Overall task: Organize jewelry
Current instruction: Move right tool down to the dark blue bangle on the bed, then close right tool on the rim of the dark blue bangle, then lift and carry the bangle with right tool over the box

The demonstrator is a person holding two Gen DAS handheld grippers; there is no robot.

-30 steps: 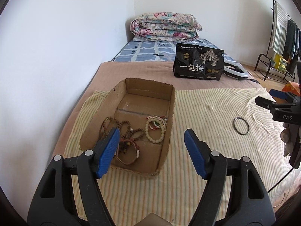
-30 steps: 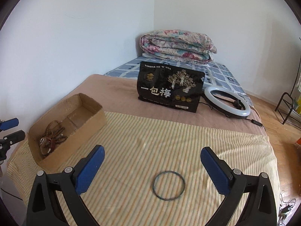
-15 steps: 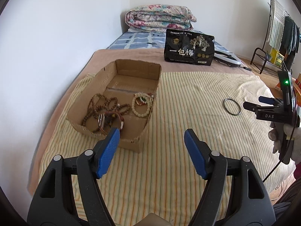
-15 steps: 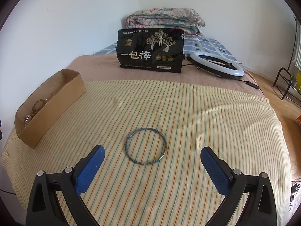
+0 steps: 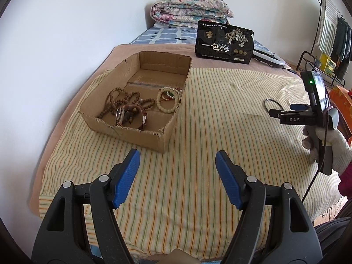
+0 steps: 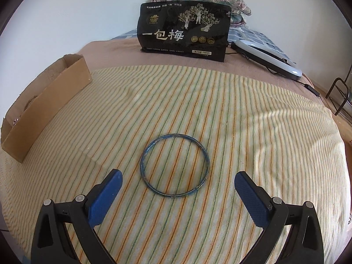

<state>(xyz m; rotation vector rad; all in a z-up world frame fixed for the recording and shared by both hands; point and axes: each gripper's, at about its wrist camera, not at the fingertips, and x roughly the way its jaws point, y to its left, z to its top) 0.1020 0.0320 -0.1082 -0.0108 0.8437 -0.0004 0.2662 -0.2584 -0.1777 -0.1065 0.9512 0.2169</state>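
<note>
1. Blue bangle lies flat on the striped cloth, well right of the cardboard box.
2. Right claw gapes, empty, just short of the bangle.
3. Left claw gapes, empty, near the box.

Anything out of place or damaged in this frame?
One blue bangle lies alone on the striped cloth, apart from the other jewelry in the cardboard box. The box's near rim is ragged and torn. Nothing is spilled.

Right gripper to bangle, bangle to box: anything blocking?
Nothing visible. The open right gripper faces the blue bangle directly; only bare striped cloth lies between it and the cardboard box.
</note>
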